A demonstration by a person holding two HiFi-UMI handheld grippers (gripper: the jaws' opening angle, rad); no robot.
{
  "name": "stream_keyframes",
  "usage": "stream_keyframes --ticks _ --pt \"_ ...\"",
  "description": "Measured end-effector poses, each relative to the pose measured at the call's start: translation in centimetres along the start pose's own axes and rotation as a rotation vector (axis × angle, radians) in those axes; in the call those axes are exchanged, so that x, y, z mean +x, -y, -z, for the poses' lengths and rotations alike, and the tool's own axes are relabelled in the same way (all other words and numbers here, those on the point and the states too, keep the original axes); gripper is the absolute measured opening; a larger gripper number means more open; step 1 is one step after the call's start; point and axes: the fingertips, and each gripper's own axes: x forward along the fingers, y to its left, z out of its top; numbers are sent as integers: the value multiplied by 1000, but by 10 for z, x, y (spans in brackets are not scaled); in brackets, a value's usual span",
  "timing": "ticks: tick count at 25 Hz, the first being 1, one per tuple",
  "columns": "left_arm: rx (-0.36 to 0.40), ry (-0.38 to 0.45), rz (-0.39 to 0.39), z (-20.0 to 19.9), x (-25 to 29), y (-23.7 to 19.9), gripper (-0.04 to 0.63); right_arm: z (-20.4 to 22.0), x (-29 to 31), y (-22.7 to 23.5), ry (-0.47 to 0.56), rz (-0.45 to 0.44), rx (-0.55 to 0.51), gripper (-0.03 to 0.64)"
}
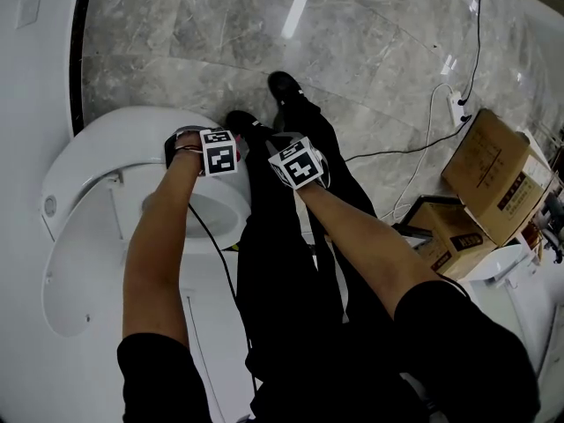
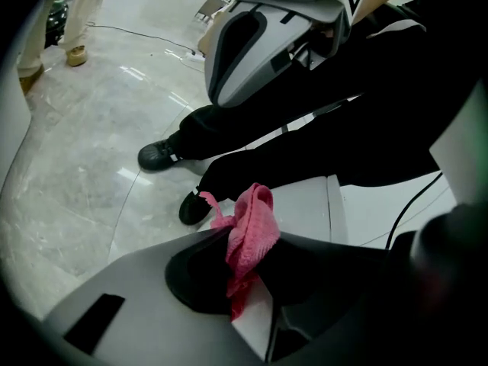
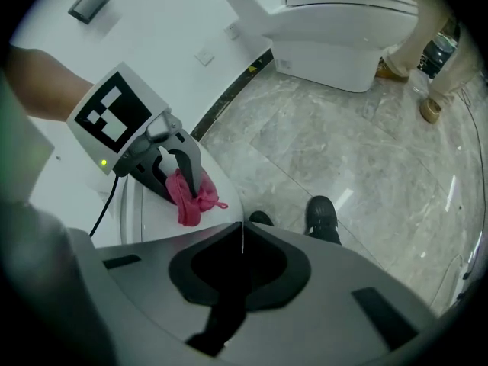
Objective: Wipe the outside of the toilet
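The pink cloth (image 2: 255, 216) is soft, light and limp, and it folds under any pressure. The left gripper (image 2: 245, 259) has its fingers (image 3: 188, 165) clamped on the bunched part, with a loose fold and a thread tail projecting past the tips. Keep the bunch short so that the cloth, not the fingers, meets the ceramic. The cloth sits at the front rim of the toilet (image 1: 88, 179); contact cannot be confirmed. The right gripper (image 3: 242, 229) hangs just beside it, fingers pressed together on nothing. The glazed shell looks hard, smooth and slippery.

Open room:
- The marble floor (image 1: 370, 69) is ahead of the bowl.

Constraints:
- The person's legs (image 1: 291, 263) are close at the right.
- The wall (image 1: 35, 60) is at the left.
- The cardboard boxes (image 1: 489, 179) and the cable (image 1: 397, 152) are well apart.
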Motion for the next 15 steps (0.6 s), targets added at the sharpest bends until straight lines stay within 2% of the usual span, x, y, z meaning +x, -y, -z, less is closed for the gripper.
stream_keyframes --ticks 5,8,11,15 --pt "32 71 6 -41 2 15 86 4 -10 9 7 17 -17 34" --pt "32 96 -56 -30 -29 -7 85 -29 -16 -1 72 20 -97 34" --pt "-2 62 -150 26 -80 -42 86 -75 -13 -33 145 -18 -174 34" --pt "-105 -40 -265 138 -158 -82 85 -133 2 -81 210 -78 -232 34"
